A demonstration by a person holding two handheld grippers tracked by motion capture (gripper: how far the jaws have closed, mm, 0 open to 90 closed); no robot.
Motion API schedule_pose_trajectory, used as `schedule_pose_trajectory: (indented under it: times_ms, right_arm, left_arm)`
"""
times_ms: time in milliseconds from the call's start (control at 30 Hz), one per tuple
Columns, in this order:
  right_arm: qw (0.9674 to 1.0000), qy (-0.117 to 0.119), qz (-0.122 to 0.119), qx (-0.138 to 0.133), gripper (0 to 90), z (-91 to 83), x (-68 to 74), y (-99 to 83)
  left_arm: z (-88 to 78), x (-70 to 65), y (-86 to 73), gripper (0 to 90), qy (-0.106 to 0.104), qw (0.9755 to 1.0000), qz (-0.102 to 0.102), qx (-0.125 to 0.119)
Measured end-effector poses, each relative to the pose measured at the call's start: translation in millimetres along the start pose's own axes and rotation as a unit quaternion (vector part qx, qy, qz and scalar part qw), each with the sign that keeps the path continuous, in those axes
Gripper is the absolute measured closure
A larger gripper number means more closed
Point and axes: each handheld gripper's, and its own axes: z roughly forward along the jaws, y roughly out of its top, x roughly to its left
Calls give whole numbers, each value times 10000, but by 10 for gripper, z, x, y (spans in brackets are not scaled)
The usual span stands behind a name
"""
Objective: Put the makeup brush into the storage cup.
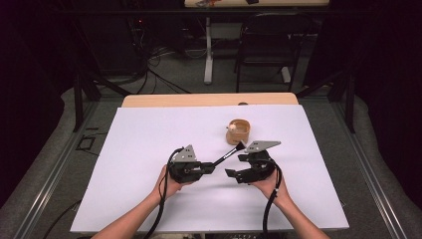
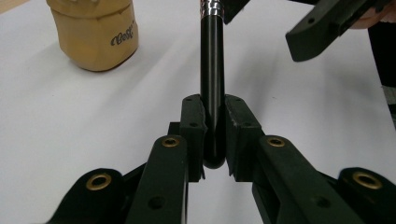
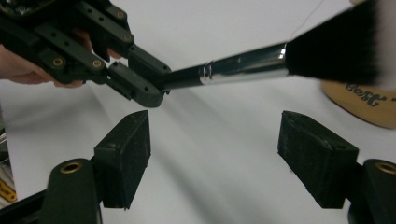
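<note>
Left fingers (image 2: 214, 135): I have them clamped on the butt end of the brush (image 1: 226, 154), one pad on each side of the black handle, so the bristle end is free to work.
Right fingers (image 3: 212, 158): apart, nothing between the pads; the brush passes above and beyond them, untouched.
Brush: it runs from my left gripper (image 1: 208, 168) up and away toward the far right corner of the worktop (image 1: 149, 199), handle, then silver ferrule, then a dark bristle head that ends just beside the tan holder (image 1: 239, 131).
Why held this way: gripping at the very tail gives me the longest reach, and I judge it keeps the shaft free for the other gripper to take.
Tan holder: it stands on the white sheet, right of the middle and nearer the far edge, with a small pale thing in it that I cannot make out.
Left hand pose: palm under the gripper body, forearm coming in from the near edge, gripper lying nearly level and aimed diagonally at the holder.
Right hand pose: the right gripper (image 1: 234, 174) sits just right of the left one, tilted inward, its mouth turned toward the brush shaft.
Next move, my guess: bring the right pads up around the ferrule.
</note>
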Motion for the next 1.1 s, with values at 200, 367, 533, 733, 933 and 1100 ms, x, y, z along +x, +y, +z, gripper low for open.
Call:
schedule_pose_trajectory:
  times_ms: [200,367,533,733,933,1100]
  right_arm:
    - [9995,-45,177,-245,338,14,-1,51]
    - [9986,-99,318,-401,406,24,-17,59]
    - [9982,-155,371,-438,452,38,-27,62]
    - [9973,-176,497,-516,471,52,-48,61]
    - [9960,-218,599,-619,496,39,-67,59]
    - [9955,-220,633,-668,528,35,-66,59]
  left_arm:
    - [18,-9,4,796,47,10000,61,1]
    - [35,-12,1,796,53,10000,83,3]
    - [48,-16,-2,796,86,9999,94,-7]
    - [65,-22,-5,796,88,9999,106,-12]
    - [88,-43,-7,796,77,9999,108,-41]
    - [111,-59,-10,796,49,9999,119,-8]
